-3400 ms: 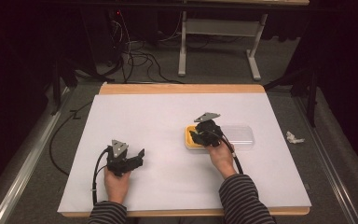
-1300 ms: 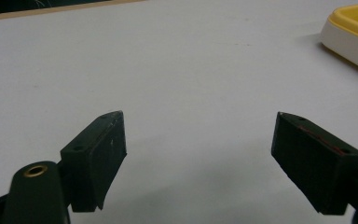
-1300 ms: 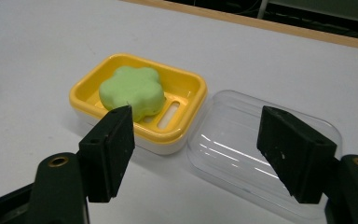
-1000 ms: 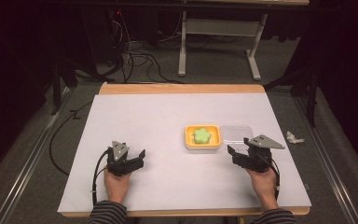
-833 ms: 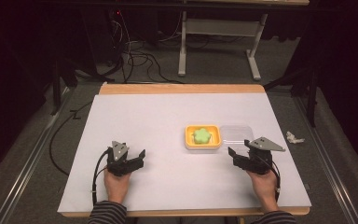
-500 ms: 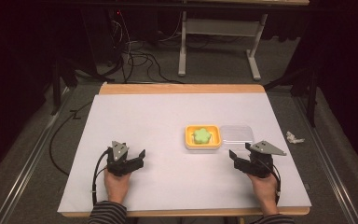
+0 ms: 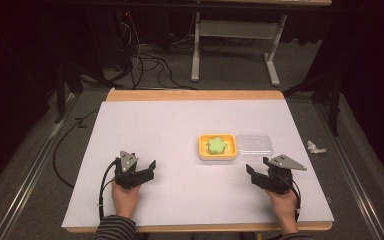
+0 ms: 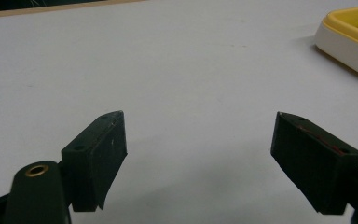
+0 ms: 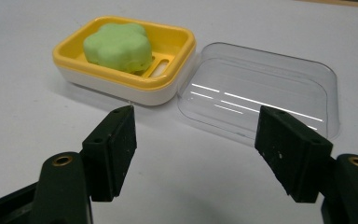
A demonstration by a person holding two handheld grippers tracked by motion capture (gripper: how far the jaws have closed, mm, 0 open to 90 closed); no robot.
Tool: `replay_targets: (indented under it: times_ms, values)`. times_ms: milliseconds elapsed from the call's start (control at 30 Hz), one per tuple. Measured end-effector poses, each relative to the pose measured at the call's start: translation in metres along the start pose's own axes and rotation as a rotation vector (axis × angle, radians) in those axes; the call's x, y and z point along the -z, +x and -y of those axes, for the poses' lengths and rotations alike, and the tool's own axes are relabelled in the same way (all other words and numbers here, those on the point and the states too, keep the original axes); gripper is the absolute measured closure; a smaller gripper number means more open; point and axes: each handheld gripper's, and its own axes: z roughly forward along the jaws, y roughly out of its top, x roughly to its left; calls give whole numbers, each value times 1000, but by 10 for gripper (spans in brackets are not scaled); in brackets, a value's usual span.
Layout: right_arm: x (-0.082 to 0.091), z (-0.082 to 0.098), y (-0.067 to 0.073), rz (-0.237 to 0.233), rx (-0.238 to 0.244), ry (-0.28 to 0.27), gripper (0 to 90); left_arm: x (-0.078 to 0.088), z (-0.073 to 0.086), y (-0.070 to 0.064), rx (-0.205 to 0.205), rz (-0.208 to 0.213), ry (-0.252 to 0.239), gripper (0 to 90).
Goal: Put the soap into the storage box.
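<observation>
A yellow soap dish (image 7: 218,148) with a white base stands right of the table's middle, and a green flower-shaped soap (image 7: 217,144) lies in it. A clear plastic lid (image 7: 254,145) lies flat against the dish's right side. My right gripper (image 7: 252,175) rests near the front right, open and empty, a short way in front of the lid. In the right gripper view its jaws (image 9: 196,114) frame the soap (image 9: 119,46), dish (image 9: 168,88) and lid (image 9: 261,88). My left gripper (image 7: 151,170) rests at the front left, open with nothing between its fingers (image 8: 198,121).
White paper (image 7: 180,125) covers the wooden table. A crumpled scrap (image 7: 315,147) lies on the floor past the right edge. Cables and a metal table frame (image 7: 235,30) are beyond the far edge. The dish's corner (image 8: 349,42) sits far right in the left gripper view.
My right gripper has drawn back from over the soap dish to the front right of the table, leaving the soap in view in the dish. The left gripper has kept still.
</observation>
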Motion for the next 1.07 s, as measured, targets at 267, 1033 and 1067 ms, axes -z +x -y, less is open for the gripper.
replay_targets:
  times_ms: [267,1033,1067]
  values:
    - [-4,11,-1,3,-24,7,302,0,0,0,0,1,1,188]
    - [-11,27,6,2,1,11,295,0,0,0,4,2,2,185]
    - [-11,27,7,1,-2,17,296,0,0,1,1,0,5,185]
